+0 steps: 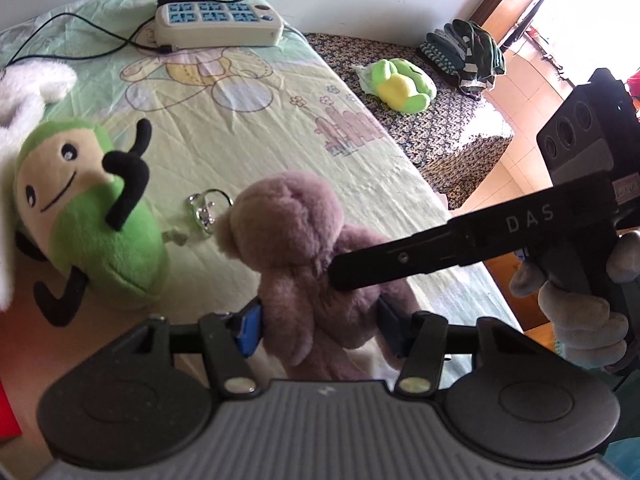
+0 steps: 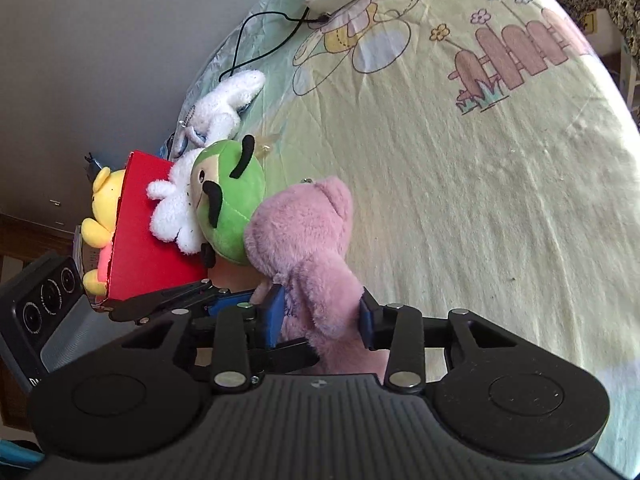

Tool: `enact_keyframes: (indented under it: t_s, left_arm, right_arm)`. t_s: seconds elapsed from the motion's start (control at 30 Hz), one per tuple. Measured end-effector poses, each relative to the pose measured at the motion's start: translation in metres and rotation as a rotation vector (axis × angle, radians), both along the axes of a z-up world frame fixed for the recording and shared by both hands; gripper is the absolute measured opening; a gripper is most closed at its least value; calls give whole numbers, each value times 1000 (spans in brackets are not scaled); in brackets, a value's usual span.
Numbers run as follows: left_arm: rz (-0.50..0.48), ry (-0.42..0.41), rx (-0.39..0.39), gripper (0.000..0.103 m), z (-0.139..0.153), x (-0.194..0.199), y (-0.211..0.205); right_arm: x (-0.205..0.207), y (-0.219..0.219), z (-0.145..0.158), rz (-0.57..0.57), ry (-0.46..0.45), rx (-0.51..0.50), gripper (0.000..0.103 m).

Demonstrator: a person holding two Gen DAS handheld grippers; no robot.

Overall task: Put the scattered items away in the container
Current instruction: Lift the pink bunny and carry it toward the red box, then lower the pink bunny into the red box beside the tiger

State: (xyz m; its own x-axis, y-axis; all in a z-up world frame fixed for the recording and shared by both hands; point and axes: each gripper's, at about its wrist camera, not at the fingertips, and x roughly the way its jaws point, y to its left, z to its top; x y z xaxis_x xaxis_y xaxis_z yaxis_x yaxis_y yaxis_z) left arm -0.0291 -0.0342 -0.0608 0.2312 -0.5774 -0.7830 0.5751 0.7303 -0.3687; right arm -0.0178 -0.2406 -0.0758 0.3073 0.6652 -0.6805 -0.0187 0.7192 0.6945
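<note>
A mauve plush bear [image 1: 304, 256] is gripped by both grippers at once. My left gripper [image 1: 320, 320] is shut on its body; my right gripper [image 2: 322, 312] is shut on it too [image 2: 304, 240], and the right gripper's black finger [image 1: 440, 248] crosses the left wrist view. A green plush with black antennae [image 1: 88, 216] lies beside the bear, also in the right wrist view [image 2: 232, 200]. A white plush [image 2: 176, 208] leans on the red box [image 2: 148, 248], with a yellow plush [image 2: 100, 216] behind the box. Another white plush [image 2: 224, 108] lies further back.
The bed sheet [image 1: 248, 128] carries a white power strip [image 1: 218, 24] with a black cable [image 1: 60, 36]. A metal keyring [image 1: 206, 210] lies behind the bear. A green-yellow frog plush [image 1: 402, 86] and folded clothes [image 1: 466, 54] sit on a patterned surface to the right.
</note>
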Motion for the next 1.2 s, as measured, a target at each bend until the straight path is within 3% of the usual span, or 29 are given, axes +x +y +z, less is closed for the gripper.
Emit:
enact_keyframes:
  t_s: [0.17, 0.33, 0.53, 0.77, 1.0, 1.2]
  left_arm:
    - [-26, -128, -60, 57, 47, -17, 1]
    - [16, -262, -126, 57, 98, -21, 33]
    - [76, -407, -138, 57, 142, -27, 96]
    - [132, -499, -102, 57, 175, -24, 207]
    - [138, -496, -13, 58, 164, 6, 298]
    - [137, -332, -39, 58, 127, 44, 344]
  right_arm:
    - [-27, -7, 46, -55, -121, -19, 39]
    - [-39, 9, 93, -78, -274, -3, 39]
    - [-34, 67, 141, -49, -444, 10, 39]
    - [-23, 167, 164, -22, -526, 82, 39]
    - [-11, 280, 157, -26, -586, 40, 39]
    - [4, 339, 133, -50, -533, -49, 38]
